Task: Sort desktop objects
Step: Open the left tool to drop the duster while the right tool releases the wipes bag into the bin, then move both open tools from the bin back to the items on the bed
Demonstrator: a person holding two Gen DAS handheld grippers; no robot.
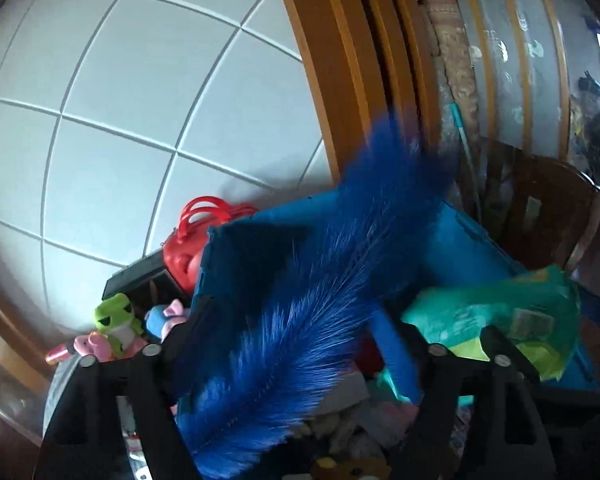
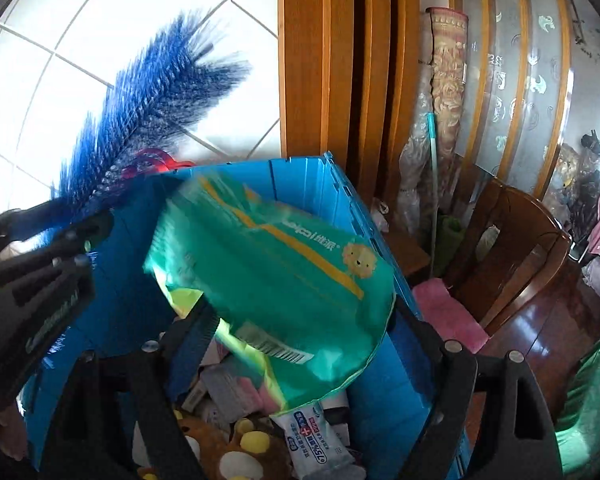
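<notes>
My left gripper [image 2: 66, 236] was clamped on the blue duster [image 2: 140, 120], its bristles rising above the blue crate [image 2: 308, 184]. My right gripper [image 2: 304, 344] gripped the green pack [image 2: 276, 264], held tilted over the crate's jumble, near a wipes packet [image 2: 320, 436].

A blue crate [image 2: 300, 184] is seen at frame centre, set on a surface hidden beneath it; at the lower left of the left wrist view, a green frog figure [image 1: 116, 320], pink figures [image 1: 96, 346] and a black box [image 1: 140, 276] are found beside the crate; their support cannot be made out.
</notes>
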